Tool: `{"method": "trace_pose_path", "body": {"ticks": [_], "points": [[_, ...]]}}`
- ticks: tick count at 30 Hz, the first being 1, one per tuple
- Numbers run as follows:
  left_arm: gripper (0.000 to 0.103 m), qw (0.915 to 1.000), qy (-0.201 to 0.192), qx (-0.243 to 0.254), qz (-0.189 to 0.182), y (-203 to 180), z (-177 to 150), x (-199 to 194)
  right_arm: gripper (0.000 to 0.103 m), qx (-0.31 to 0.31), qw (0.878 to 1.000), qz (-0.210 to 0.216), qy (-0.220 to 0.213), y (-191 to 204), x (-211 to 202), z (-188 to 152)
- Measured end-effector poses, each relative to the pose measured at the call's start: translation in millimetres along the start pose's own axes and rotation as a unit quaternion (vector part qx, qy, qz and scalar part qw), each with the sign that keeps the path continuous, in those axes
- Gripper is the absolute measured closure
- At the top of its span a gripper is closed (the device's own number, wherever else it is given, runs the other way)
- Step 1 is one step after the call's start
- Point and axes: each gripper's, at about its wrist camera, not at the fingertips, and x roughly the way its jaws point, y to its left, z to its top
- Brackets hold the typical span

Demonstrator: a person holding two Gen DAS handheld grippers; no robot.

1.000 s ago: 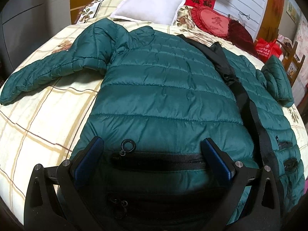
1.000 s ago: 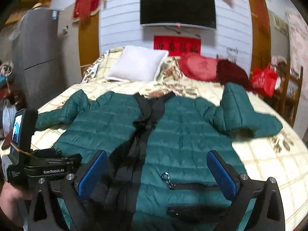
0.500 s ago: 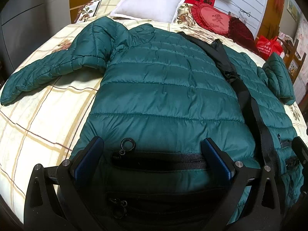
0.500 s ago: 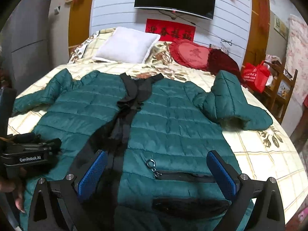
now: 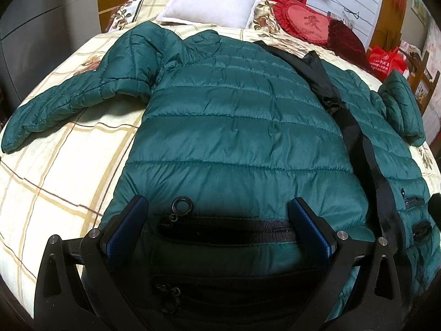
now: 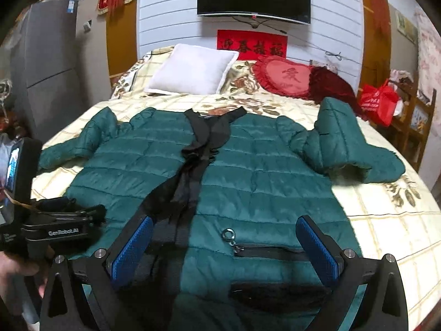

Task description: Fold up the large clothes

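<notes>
A dark green quilted puffer jacket point(image 5: 234, 127) lies front up and spread flat on the bed, with a black zipper placket point(image 5: 355, 138) down its middle; it also shows in the right wrist view point(image 6: 261, 171). Its left sleeve point(image 5: 69, 102) stretches out to the left. Its right sleeve point(image 6: 347, 146) is bent and bunched at the right. My left gripper point(image 5: 217, 215) is open, low over the hem at the left pocket zipper point(image 5: 228, 229). My right gripper point(image 6: 226, 237) is open over the hem at the right pocket zipper point(image 6: 264, 251). Neither holds anything.
The bed point(image 6: 386, 220) has a cream plaid and floral cover. A white pillow point(image 6: 193, 73) and a red heart cushion point(image 6: 286, 75) lie at the headboard end. A red bag point(image 6: 377, 102) and wooden shelf stand to the right. A grey cabinet point(image 6: 46, 63) stands left.
The right gripper has moved in over the hem and tilted, shifting its view of the jacket. The left gripper has barely moved. Both stay open.
</notes>
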Motion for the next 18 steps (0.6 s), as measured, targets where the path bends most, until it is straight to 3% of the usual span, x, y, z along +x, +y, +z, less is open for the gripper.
{"method": "trace_pose_path", "body": {"ticks": [5,18], "points": [[0.000,1.0000,0.000,0.002,0.003,-1,0,0,0.000,0.018,1.000,-0.025,-0.005,-7,-2,0],[0.000,1.0000,0.001,0.003,0.005,-1,0,0,0.000,0.020,0.999,-0.022,-0.021,-11,-13,2]]}}
